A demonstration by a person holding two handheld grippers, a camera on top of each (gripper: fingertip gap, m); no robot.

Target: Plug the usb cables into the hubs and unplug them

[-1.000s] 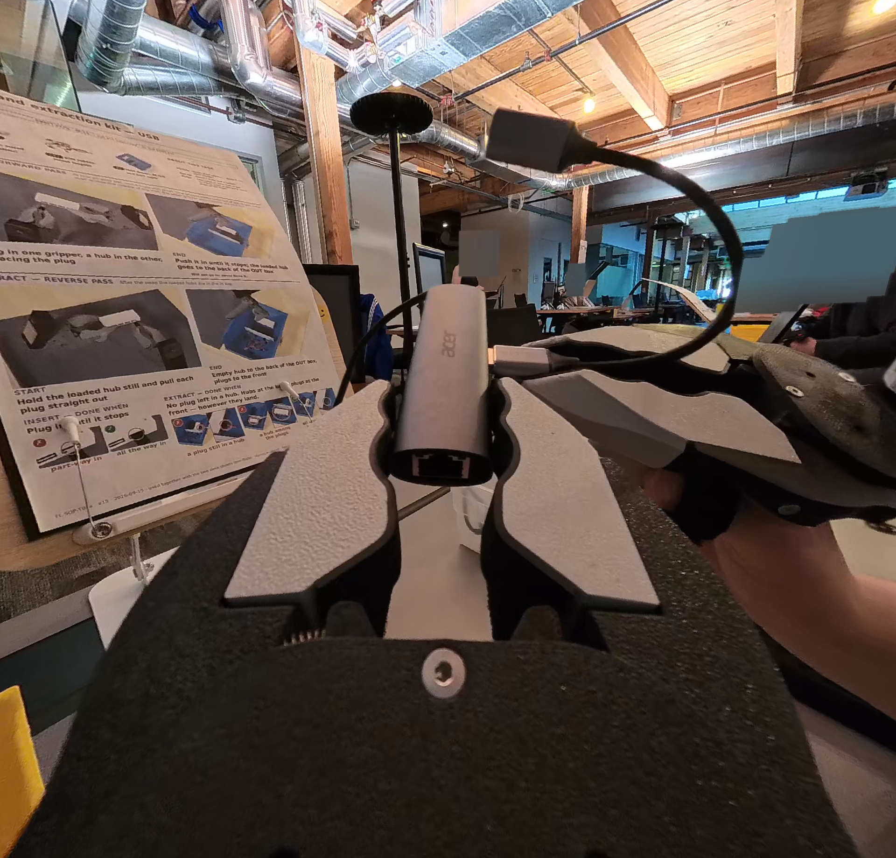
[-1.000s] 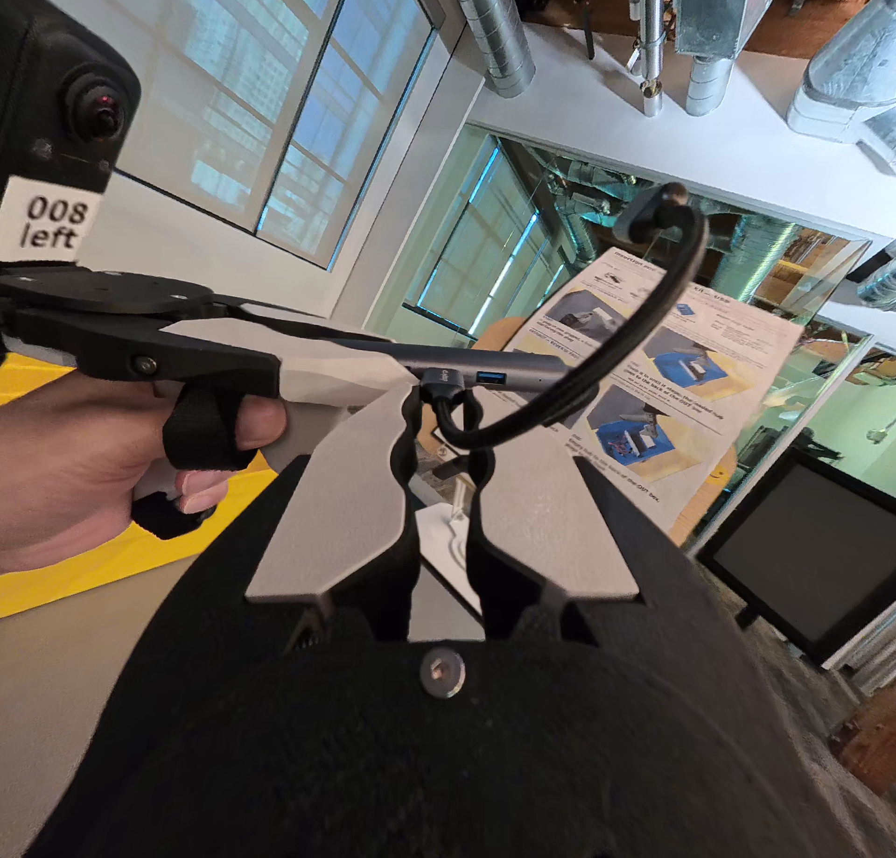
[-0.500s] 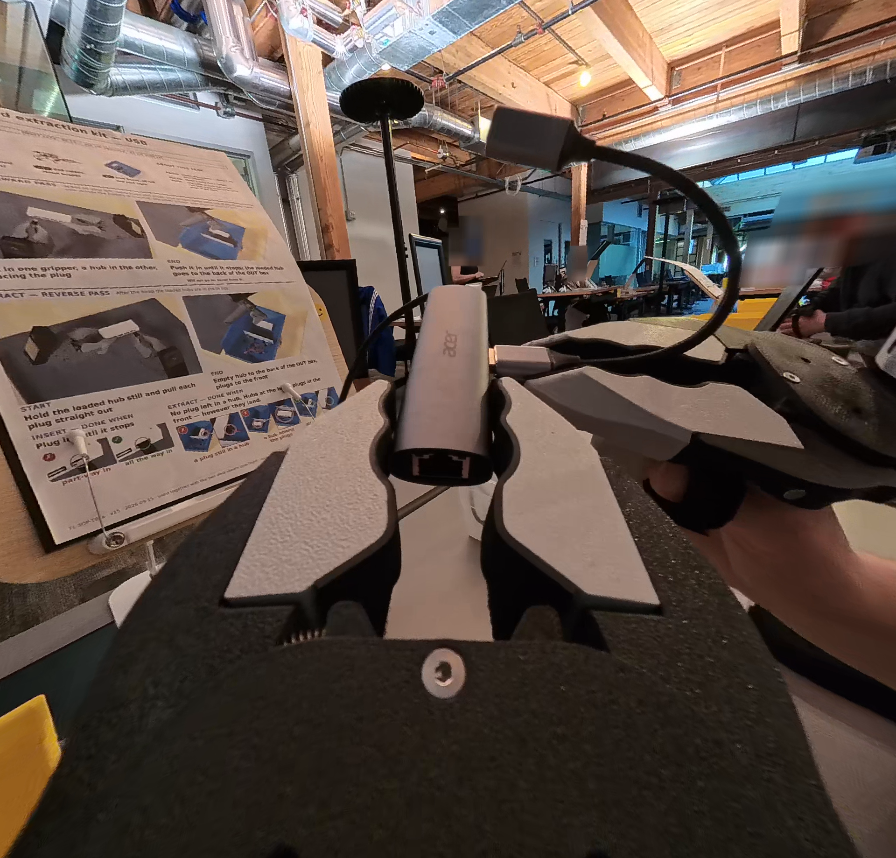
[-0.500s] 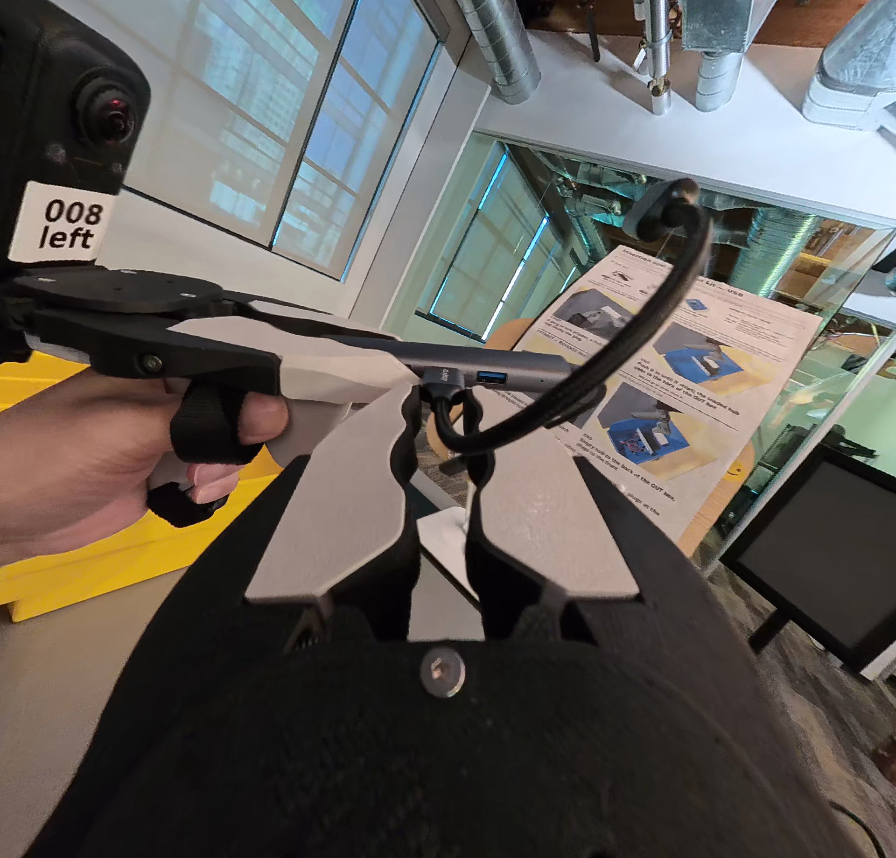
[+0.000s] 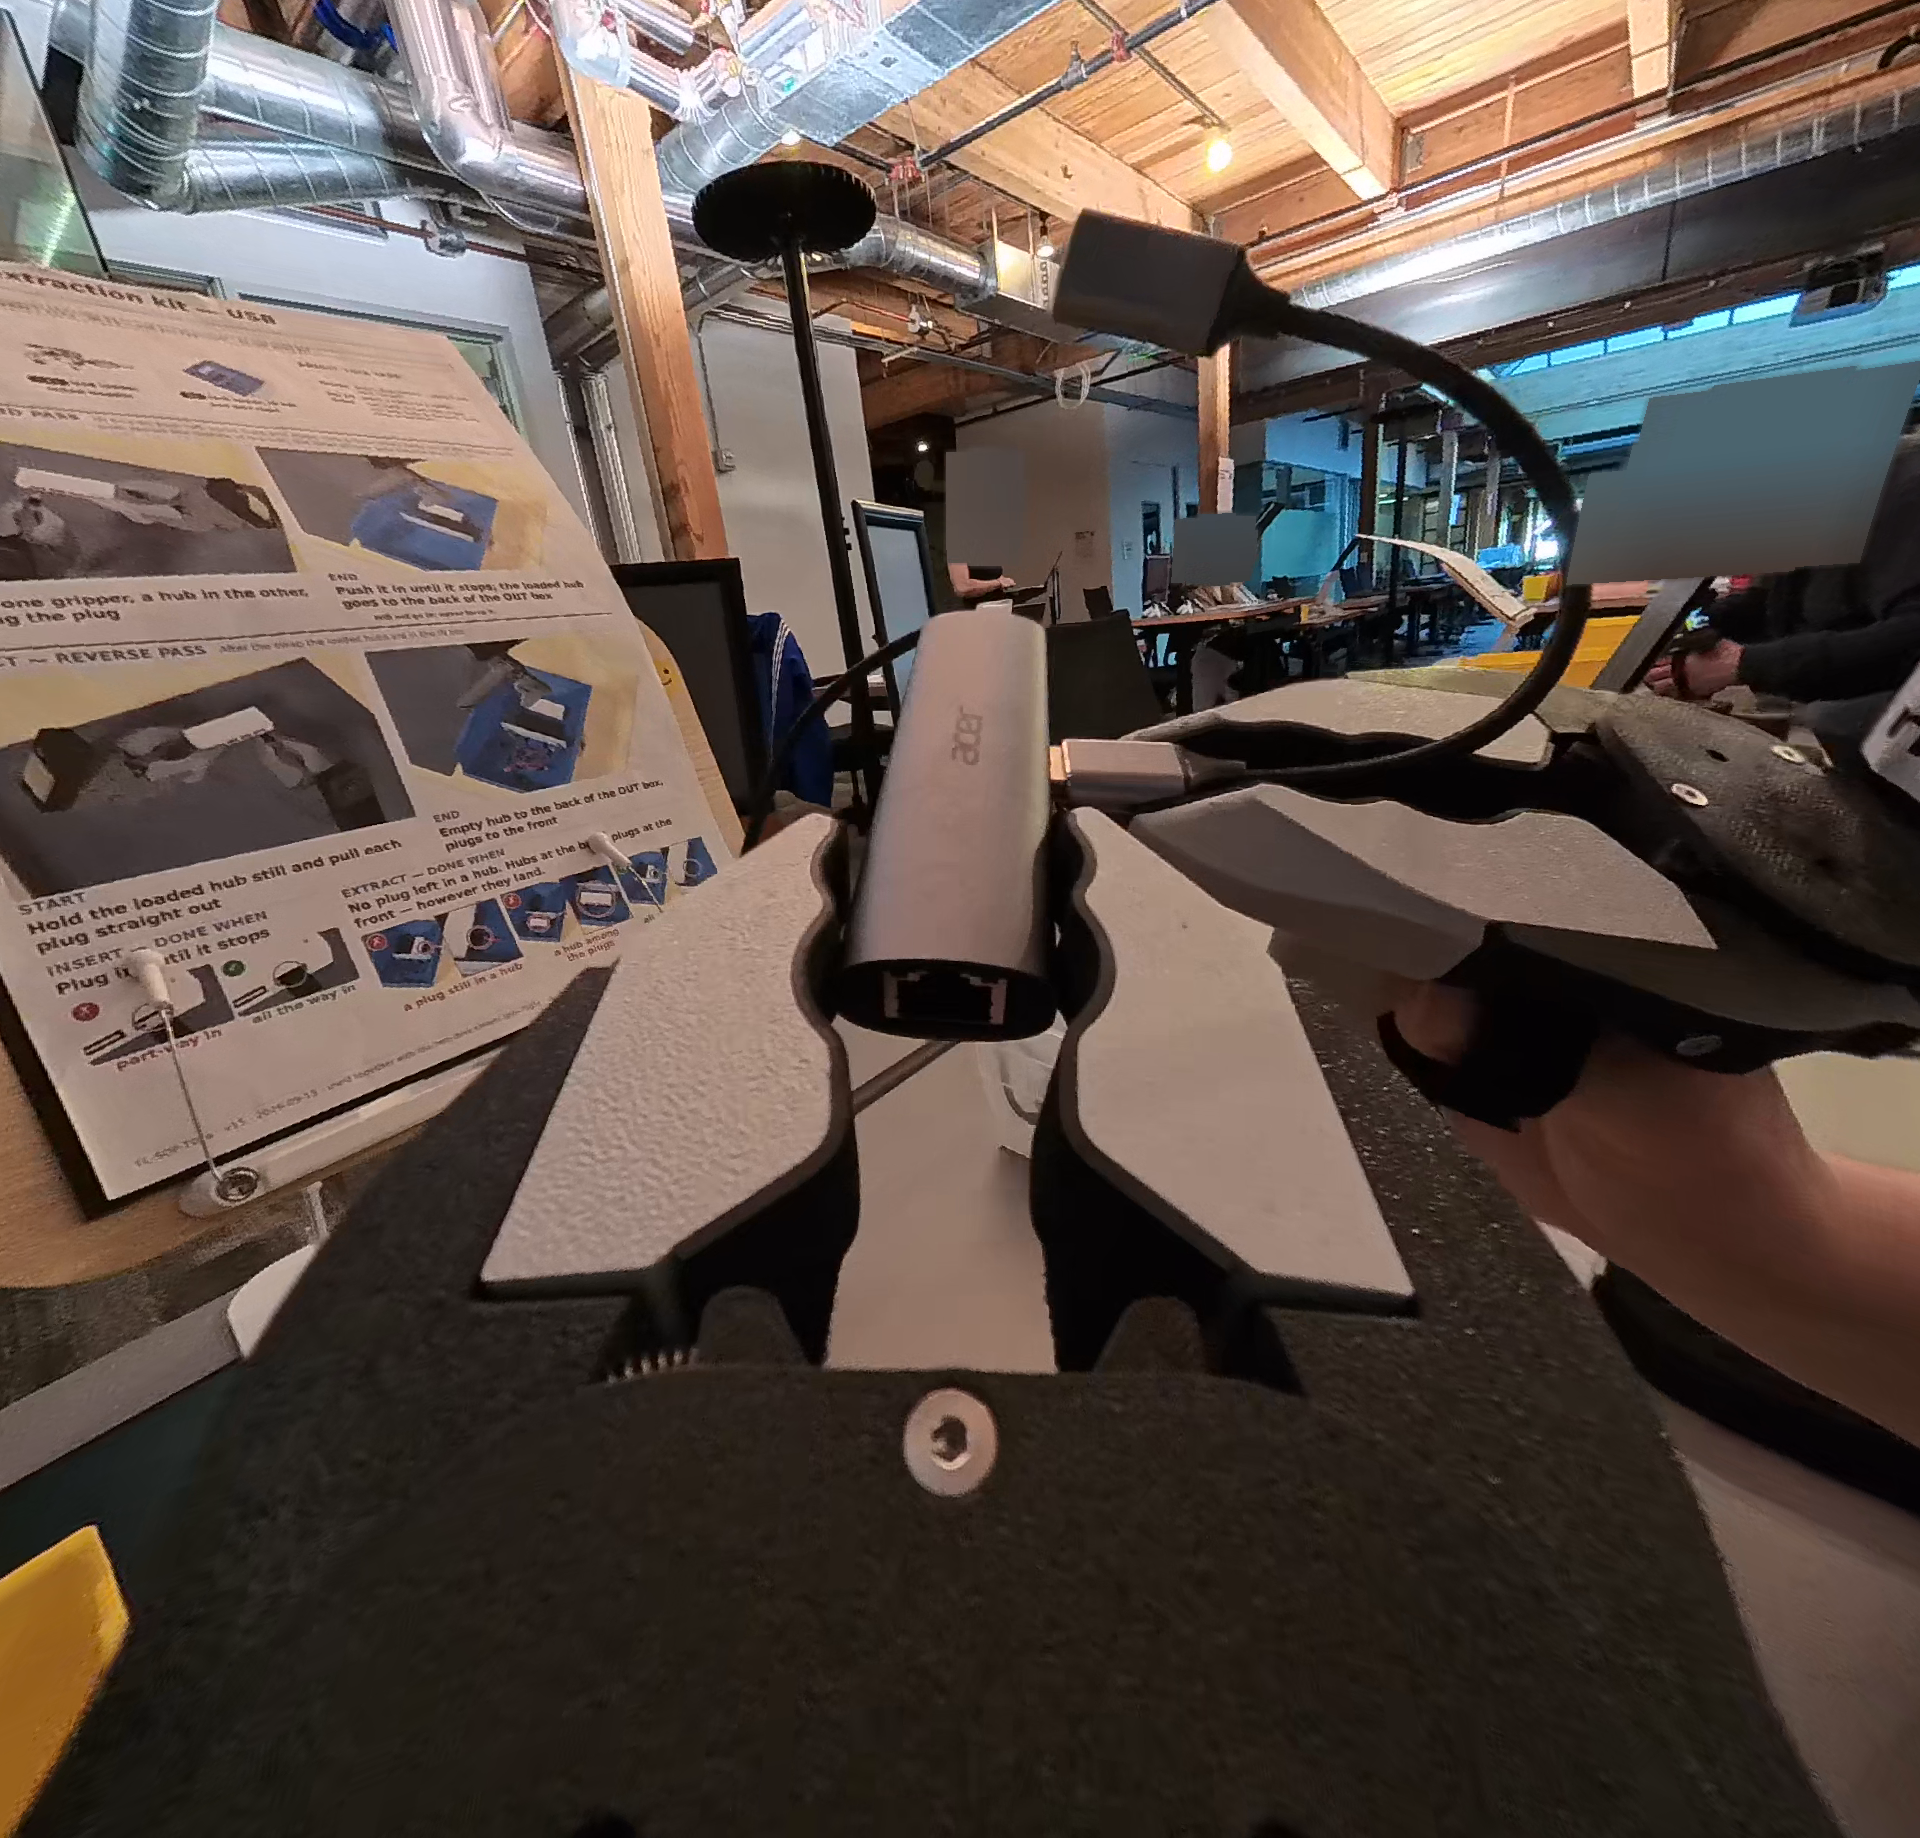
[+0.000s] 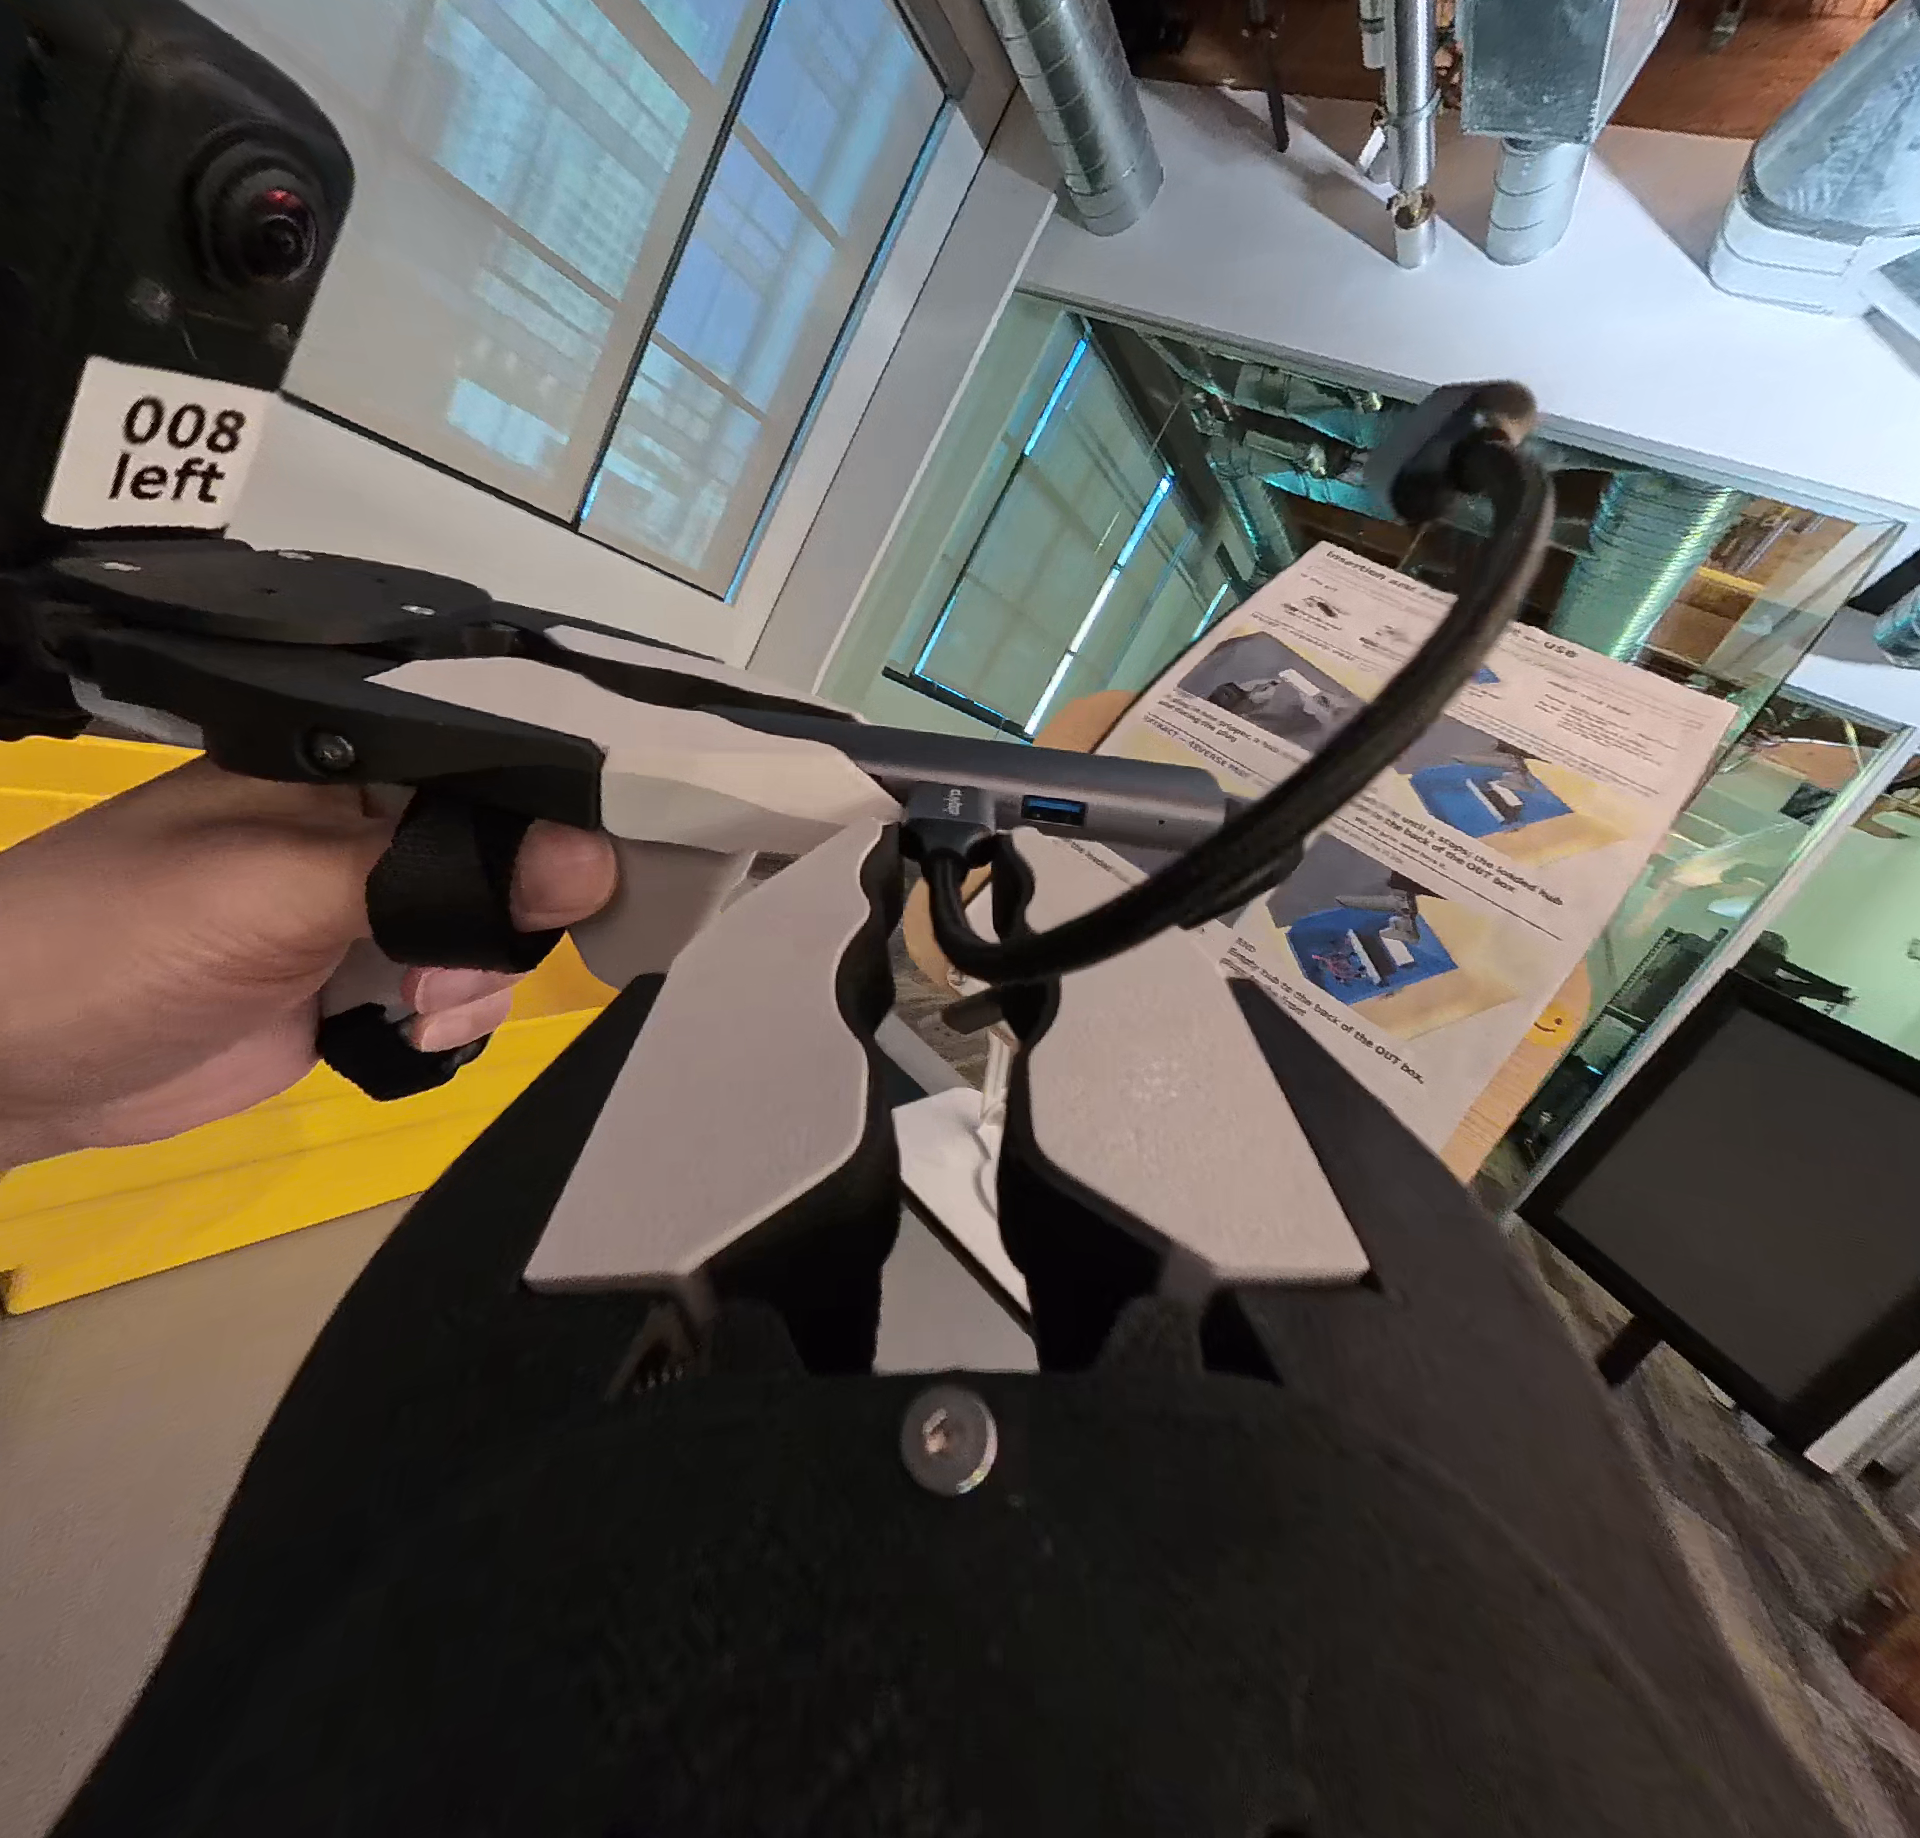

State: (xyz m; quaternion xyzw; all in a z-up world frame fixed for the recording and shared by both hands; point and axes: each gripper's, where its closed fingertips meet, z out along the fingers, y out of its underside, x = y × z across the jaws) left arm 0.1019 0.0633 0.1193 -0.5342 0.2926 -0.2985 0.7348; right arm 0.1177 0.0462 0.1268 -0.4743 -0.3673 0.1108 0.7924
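We hold the hub [image 5: 961, 822] clamped in our left gripper [image 5: 951, 915], plug seated.
Our right gripper [image 6: 940, 910] pinches the cable plug [image 6: 951, 809] at the hub's three o'clock side; the cable [image 6: 1340, 801] loops toward twelve, and its port contact is hidden.

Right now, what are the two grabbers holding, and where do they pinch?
The left gripper pinches the grey hub by its long sides, near the end closest to the camera. The right gripper pinches the black cable just behind its plug.
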